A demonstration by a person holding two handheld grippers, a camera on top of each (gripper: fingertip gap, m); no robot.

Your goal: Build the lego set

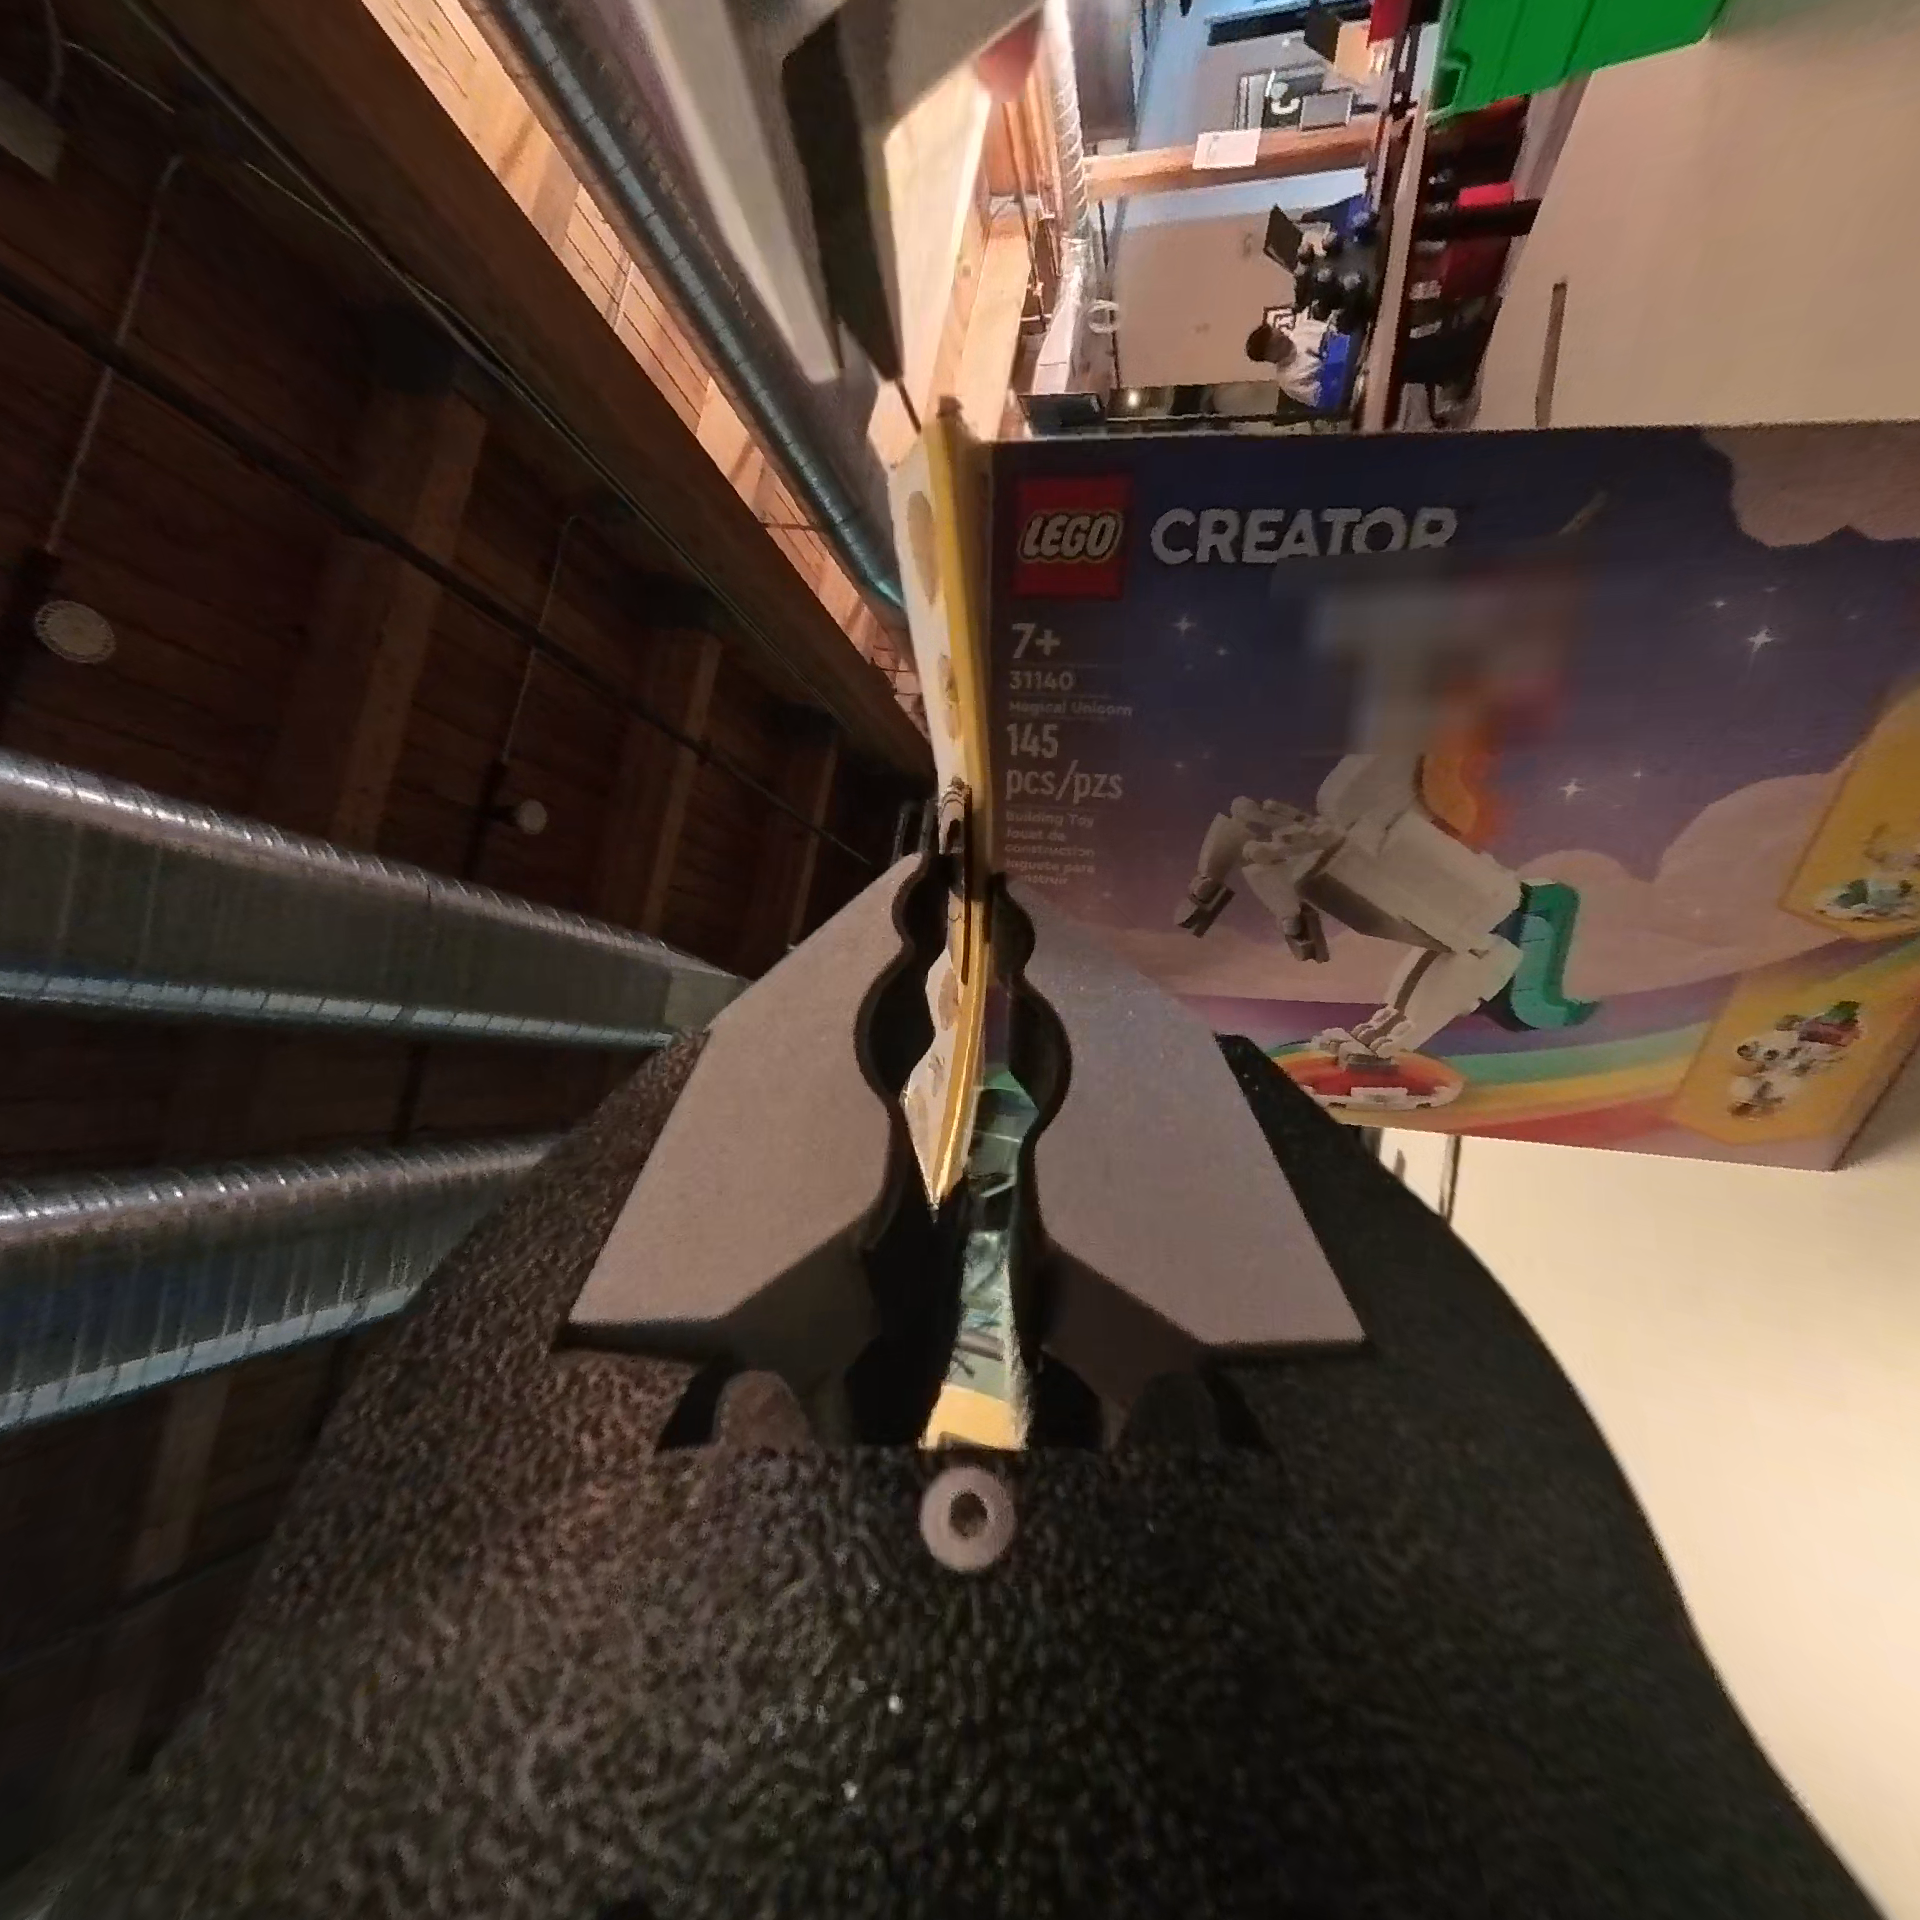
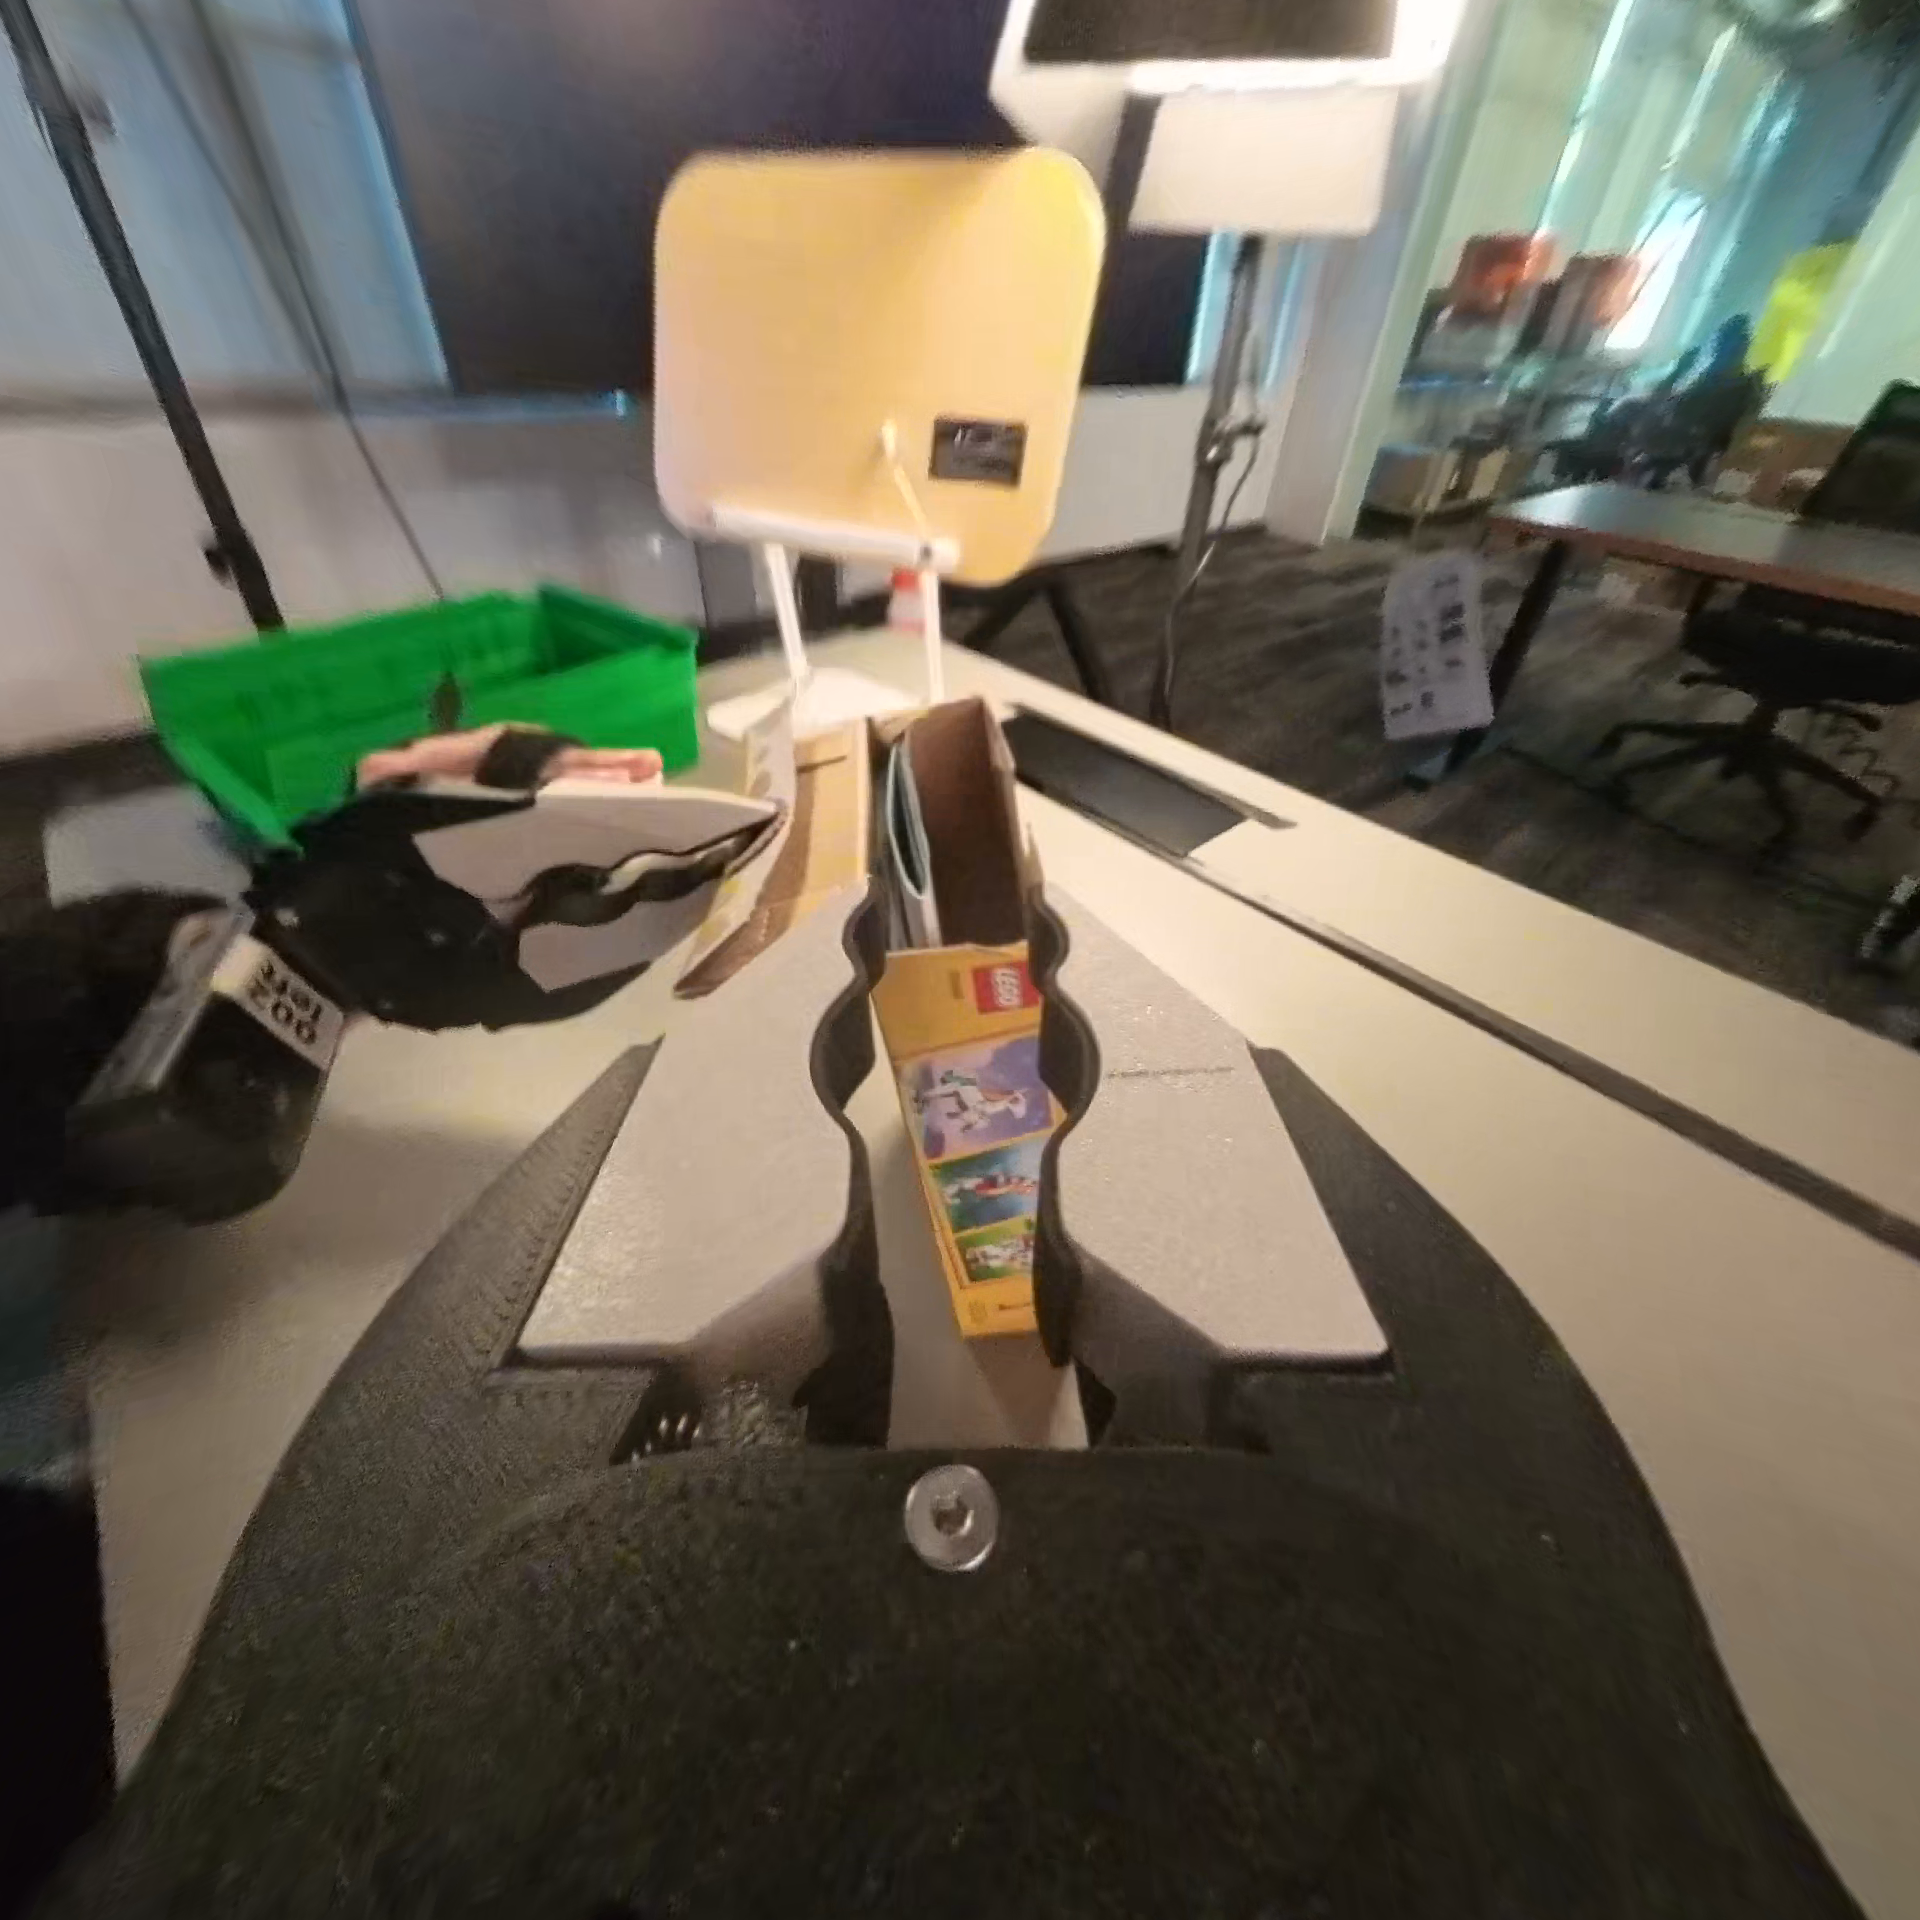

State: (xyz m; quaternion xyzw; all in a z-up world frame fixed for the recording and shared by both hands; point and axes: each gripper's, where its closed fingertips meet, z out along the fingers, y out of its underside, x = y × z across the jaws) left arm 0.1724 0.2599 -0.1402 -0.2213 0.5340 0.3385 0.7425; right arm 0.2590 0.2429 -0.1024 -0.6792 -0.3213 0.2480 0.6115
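The lego box (image 1: 1455, 779) hangs in the air between both grippers, its picture face toward the left wrist view. My left gripper (image 1: 964, 883) is shut on a yellow side flap (image 1: 951, 935) at the box's edge. In the right wrist view my right gripper (image 2: 951, 914) is shut on the yellow end flap (image 2: 966, 1122) of the open box (image 2: 961, 810). Brown cardboard shows inside, with a pale booklet (image 2: 904, 842) tucked in. The left gripper (image 2: 769, 831) shows at the left, clamped on the box's other flap.
A green bin (image 2: 416, 686) stands at the back left of the white table (image 2: 1351, 1039). A yellow panel on a white stand (image 2: 873, 353) stands behind the box. A dark slot (image 2: 1122, 790) runs in the table. Office chairs and desks stand at the far right.
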